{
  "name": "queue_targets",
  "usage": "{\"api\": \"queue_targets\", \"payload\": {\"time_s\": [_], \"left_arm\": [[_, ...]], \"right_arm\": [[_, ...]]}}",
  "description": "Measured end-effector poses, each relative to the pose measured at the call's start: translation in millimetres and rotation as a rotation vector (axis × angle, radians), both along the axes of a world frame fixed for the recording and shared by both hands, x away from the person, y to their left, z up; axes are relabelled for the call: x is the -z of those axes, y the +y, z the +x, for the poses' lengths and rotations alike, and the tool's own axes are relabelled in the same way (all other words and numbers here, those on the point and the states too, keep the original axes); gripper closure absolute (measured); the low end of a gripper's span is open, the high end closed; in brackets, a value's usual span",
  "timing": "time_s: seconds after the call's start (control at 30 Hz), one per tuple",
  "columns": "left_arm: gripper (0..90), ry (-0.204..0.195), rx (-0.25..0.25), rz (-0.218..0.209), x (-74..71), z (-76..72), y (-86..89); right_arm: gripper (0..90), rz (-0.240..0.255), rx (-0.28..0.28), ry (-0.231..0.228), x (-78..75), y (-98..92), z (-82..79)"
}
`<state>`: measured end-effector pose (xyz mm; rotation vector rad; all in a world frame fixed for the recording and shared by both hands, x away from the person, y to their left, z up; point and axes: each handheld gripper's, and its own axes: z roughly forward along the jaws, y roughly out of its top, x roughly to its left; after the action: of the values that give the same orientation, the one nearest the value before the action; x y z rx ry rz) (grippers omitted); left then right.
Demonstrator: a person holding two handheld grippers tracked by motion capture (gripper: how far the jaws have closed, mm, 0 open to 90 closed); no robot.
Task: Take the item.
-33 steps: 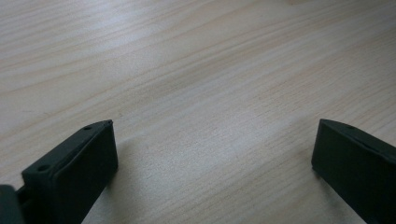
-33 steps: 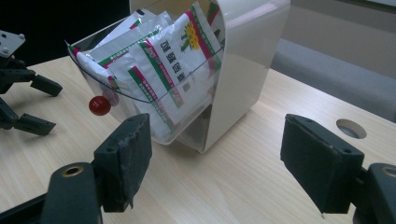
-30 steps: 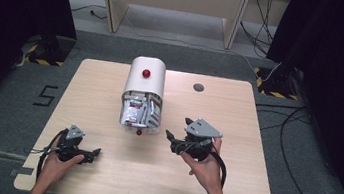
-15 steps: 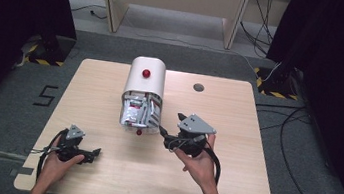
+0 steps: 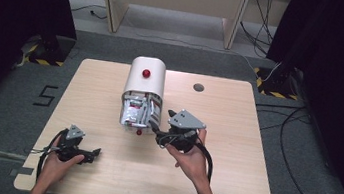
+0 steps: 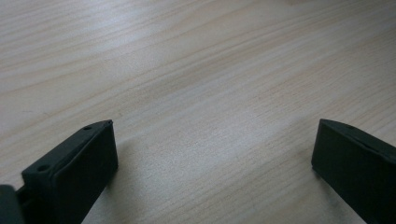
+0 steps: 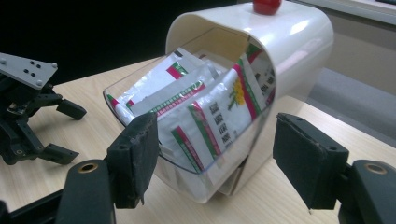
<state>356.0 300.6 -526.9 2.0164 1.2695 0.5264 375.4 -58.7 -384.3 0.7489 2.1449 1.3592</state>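
Left gripper: the black two-jaw left gripper (image 5: pixel 94 153) lies low at the near left part of the pale wooden table (image 5: pixel 237 121), held in the person's left hand (image 5: pixel 58 160); a black cable loops from it toward the table's near edge.
Left jaws: wide apart in the left gripper view, with bare wood grain between them and nothing gripped.
Dispenser: the white, round-topped plastic dispenser box (image 5: pixel 145 78) stands near the middle of the table, a red knob (image 5: pixel 146 73) on its top, its open front facing the person.
Clear drawer: a transparent curved plastic tray (image 7: pixel 187 140) tilts out of the box's open front, touching the box at its lower edge.
Sachets: white paper sachets with red and green print (image 7: pixel 210 119) stand packed on edge inside the clear tray; the print is too small to read.
Right gripper: the black right gripper (image 5: pixel 160 137) with a grey three-cornered plate on top sits in the person's right hand (image 5: pixel 192 157), just right of the tray's front, pointing at it.
Right jaws: fairly wide, and they have just been closing; in the right gripper view the clear tray stands between them, seemingly not yet pinched, though contact at the left pad is hard to judge.
Table hole: a small dark round hole (image 5: pixel 198 87) lies right of the dispenser, well apart from both grippers.
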Motion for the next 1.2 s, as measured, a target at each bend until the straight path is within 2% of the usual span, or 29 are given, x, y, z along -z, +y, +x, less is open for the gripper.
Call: {"api": "queue_targets", "payload": {"time_s": [0.23, 0.6, 0.77, 1.0, 1.2], "left_arm": [[0.0, 0.0, 0.0, 0.0, 0.0, 0.0, 0.0], [0.0, 0.0, 0.0, 0.0, 0.0, 0.0, 0.0], [0.0, 0.0, 0.0, 0.0, 0.0, 0.0, 0.0], [0.0, -0.001, -0.003, -0.004, 0.1, -0.1, -0.3], [0.0, 0.0, 0.0, 0.0, 0.0, 0.0, 0.0]], "right_arm": [[35.2, -0.019, -0.016, 0.004, -0.7, 11.8, 4.4], [47.5, -0.066, -0.023, -0.011, 3.3, 24.2, 14.1], [54.0, -0.094, -0.009, -0.025, 5.4, 27.3, 16.7], [58.1, -0.122, 0.014, -0.041, 4.3, 32.1, 21.7], [62.2, -0.131, 0.022, -0.029, 5.0, 35.2, 26.5]]}}
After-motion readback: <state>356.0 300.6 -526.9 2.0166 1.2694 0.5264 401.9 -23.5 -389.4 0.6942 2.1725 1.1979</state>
